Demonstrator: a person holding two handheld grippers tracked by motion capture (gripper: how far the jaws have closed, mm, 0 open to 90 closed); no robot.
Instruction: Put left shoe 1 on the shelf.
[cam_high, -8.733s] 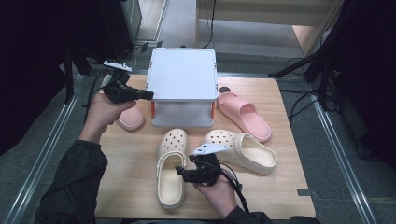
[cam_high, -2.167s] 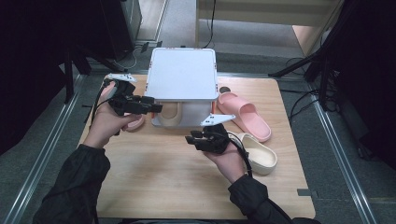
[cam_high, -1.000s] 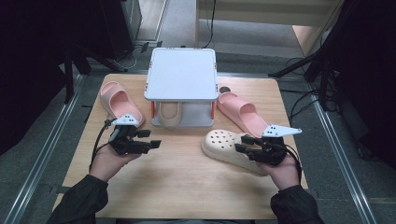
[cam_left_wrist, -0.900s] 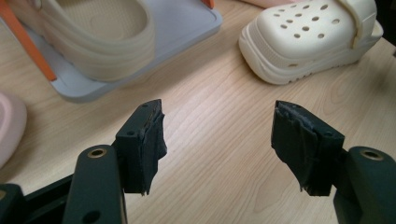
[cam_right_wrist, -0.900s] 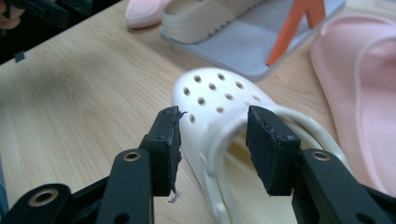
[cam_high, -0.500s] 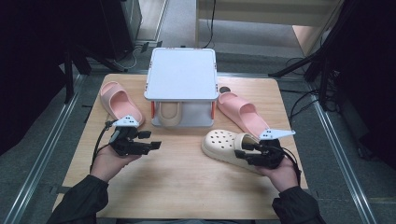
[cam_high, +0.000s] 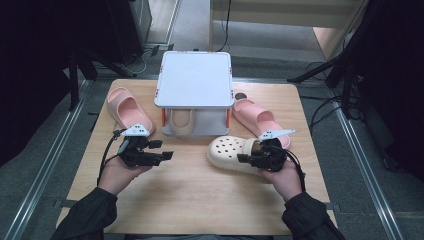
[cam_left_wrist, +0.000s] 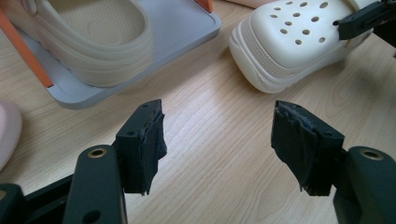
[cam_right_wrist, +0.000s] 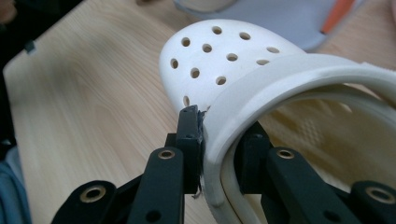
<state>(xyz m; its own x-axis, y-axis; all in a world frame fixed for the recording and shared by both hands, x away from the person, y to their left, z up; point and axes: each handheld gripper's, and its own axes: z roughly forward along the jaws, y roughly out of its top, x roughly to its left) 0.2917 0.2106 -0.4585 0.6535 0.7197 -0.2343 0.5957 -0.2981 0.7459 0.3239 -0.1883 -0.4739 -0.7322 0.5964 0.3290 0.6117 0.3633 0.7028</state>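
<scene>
No readable text, no labels, no brand marks, no numbers, no signs on any surface in any view

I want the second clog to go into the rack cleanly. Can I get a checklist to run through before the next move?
1. Right tool clamped on clog: ok, its jaws have just been closing and pinch the clog's side wall.
2. Left tool free: ok, open over bare table.
3. Rack has room beside the first clog: cannot tell.
4. Path from clog to rack clear: ok, bare wood between.
5. Pink slides out of the way: ok, either side of rack.
</scene>
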